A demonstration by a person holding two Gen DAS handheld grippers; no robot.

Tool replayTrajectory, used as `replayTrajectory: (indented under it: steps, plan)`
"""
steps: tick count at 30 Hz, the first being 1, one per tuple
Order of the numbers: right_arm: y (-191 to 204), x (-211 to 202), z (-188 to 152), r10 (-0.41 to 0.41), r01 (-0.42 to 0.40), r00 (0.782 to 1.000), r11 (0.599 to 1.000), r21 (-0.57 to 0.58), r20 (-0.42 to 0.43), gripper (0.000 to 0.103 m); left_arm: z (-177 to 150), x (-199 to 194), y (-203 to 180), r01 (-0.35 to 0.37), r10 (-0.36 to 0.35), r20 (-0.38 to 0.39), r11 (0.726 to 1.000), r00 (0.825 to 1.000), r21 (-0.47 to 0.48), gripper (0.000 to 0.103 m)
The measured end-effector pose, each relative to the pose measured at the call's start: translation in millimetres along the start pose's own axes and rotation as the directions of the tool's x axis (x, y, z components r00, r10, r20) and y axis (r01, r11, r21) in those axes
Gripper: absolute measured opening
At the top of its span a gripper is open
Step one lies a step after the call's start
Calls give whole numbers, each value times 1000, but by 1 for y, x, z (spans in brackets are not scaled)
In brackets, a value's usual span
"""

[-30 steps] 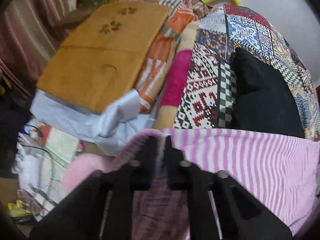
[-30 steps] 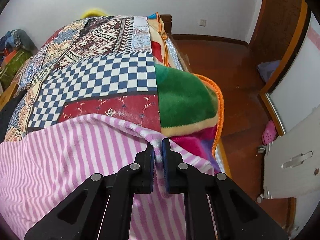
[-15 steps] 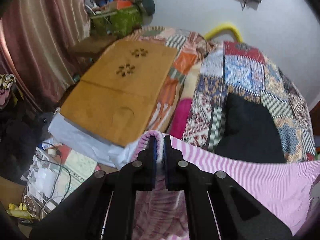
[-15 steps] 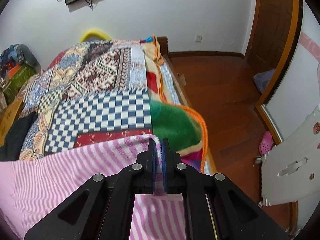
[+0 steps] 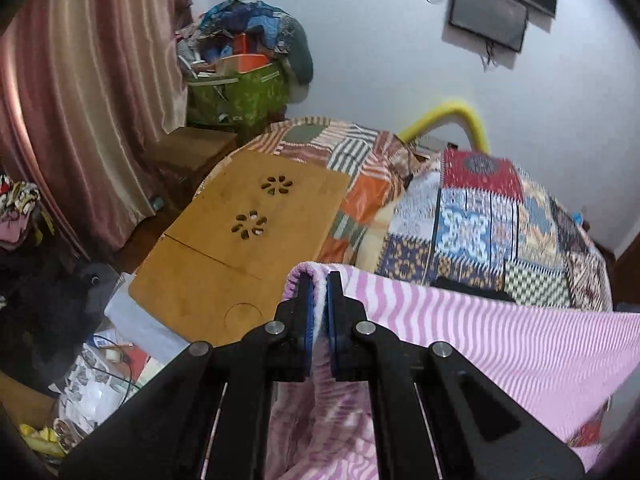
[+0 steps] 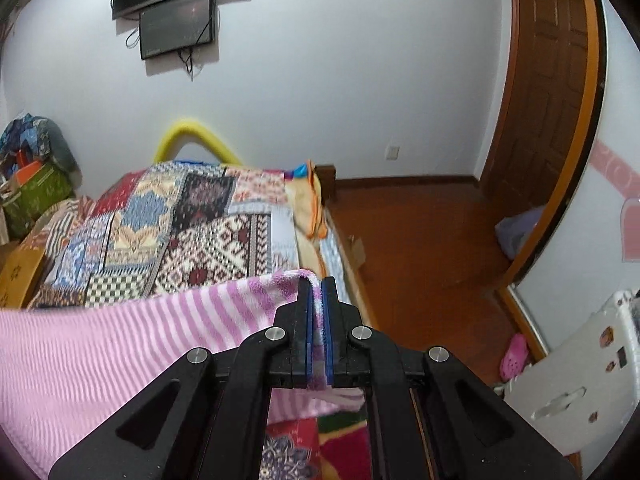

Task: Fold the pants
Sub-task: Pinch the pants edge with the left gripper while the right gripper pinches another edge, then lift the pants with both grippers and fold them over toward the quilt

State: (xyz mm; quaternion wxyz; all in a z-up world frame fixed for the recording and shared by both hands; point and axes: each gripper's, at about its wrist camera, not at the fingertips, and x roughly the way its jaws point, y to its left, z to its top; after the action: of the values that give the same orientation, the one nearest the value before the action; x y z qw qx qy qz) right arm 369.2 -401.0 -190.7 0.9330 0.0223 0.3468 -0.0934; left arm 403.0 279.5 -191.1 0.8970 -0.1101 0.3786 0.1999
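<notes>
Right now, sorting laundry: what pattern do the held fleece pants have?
Pink and white stripes, clearest in the left wrist view.

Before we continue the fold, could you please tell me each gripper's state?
Left gripper: closed on the pink-and-white striped fleece pants.
Right gripper: closed on the same pants.

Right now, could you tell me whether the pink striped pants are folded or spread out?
Spread out: the pants hang stretched between the left gripper and the right gripper.
</notes>
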Motion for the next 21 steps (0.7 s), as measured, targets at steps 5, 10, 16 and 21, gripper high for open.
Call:
replayTrajectory:
  steps: [5,10,16,21]
  plan:
    - [-5,-19,-8,27,-27,999,1000,11,28,4,-6,-2,11,2,-2,-7,1000,1000,-10,5]
    - [-17,-52,-20,32,-33,998,999,20,48,4,-34,-13,20,31,-31,-32,1000,999,-4,5]
    - [-36,-71,-54,87,-87,996,996,19,-25,4,-65,-27,12,57,-54,-61,997,997,55,5]
    - [-11,-46,-90,119,-128,983,990,-59,-141,6,-81,-30,5,87,-82,-81,995,993,51,5]
